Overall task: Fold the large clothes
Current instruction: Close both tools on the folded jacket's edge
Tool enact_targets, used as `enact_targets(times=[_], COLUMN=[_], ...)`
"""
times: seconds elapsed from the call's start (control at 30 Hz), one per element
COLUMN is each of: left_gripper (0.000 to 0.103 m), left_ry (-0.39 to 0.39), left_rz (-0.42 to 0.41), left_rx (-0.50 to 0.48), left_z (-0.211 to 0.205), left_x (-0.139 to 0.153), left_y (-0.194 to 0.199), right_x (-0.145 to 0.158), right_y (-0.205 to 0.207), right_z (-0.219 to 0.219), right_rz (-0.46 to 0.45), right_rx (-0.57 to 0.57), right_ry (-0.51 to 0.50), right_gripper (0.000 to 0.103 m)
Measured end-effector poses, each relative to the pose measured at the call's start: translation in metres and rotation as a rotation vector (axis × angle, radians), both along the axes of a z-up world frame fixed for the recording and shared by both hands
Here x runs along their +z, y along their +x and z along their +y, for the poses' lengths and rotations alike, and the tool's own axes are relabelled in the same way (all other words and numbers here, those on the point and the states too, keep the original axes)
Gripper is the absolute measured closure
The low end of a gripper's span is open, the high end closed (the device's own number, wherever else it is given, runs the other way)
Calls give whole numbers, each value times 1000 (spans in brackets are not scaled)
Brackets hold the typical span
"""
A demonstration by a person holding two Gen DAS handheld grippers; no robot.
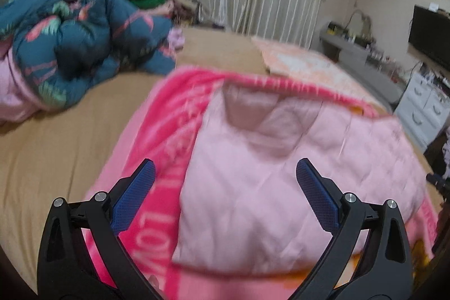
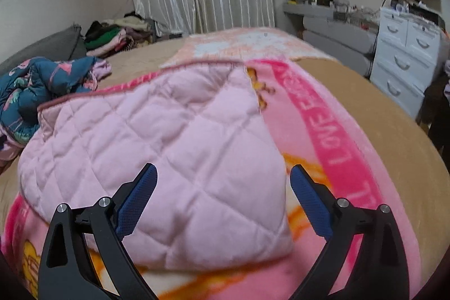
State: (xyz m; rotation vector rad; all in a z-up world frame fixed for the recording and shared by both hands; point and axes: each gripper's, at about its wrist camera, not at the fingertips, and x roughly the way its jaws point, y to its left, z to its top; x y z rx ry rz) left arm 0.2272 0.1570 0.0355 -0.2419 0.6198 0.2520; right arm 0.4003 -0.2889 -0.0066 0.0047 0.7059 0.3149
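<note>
A light pink quilted garment lies folded into a rough rectangle on a bright pink blanket with white lettering, spread over the bed. It also shows in the right wrist view, on the same blanket. My left gripper is open and empty, held just above the garment's near left part. My right gripper is open and empty, above the garment's near right corner. Neither gripper touches the cloth.
A crumpled dark teal floral quilt lies at the bed's far left, also in the right wrist view. A peach blanket lies beyond. Piled clothes, curtains, a white dresser and a TV stand around the tan bed.
</note>
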Motion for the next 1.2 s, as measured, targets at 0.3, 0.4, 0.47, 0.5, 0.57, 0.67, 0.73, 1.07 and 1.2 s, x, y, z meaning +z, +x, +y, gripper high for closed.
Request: enact_targets(times=[0.3, 0.4, 0.47, 0.5, 0.57, 0.67, 0.73, 1.07, 1.2], left_gripper=[9, 9, 9, 9, 16, 59, 77, 87, 87], left_ry=[-126, -173, -166, -146, -126, -89, -69, -36, -7], left_rz=[131, 127, 118, 116, 121, 107, 80, -13, 6], left_rx=[-54, -65, -68, -75, -76, -68, -76, -55, -39], left_z=[4, 6, 5, 4, 2, -6, -10, 0, -3], left_x=[-72, -82, -83, -84, -84, -79, -71, -34, -33], left_y=[-14, -9, -9, -7, -4, 0, 2, 34, 56], right_x=[-31, -41, -45, -47, -48, -46, -37, -5, -12], right_y=[-8, -2, 2, 4, 6, 9, 8, 39, 59], right_z=[-3, -5, -9, -12, -15, -15, -13, -12, -1], right_rz=[12, 27, 37, 41, 48, 56, 46, -61, -59], right_rx=[-21, -38, -33, -28, -17, 5, 27, -41, -54], right_ry=[-12, -27, 6, 37, 68, 104, 146, 184, 122], right_gripper=[8, 8, 8, 8, 13, 48, 70, 94, 94])
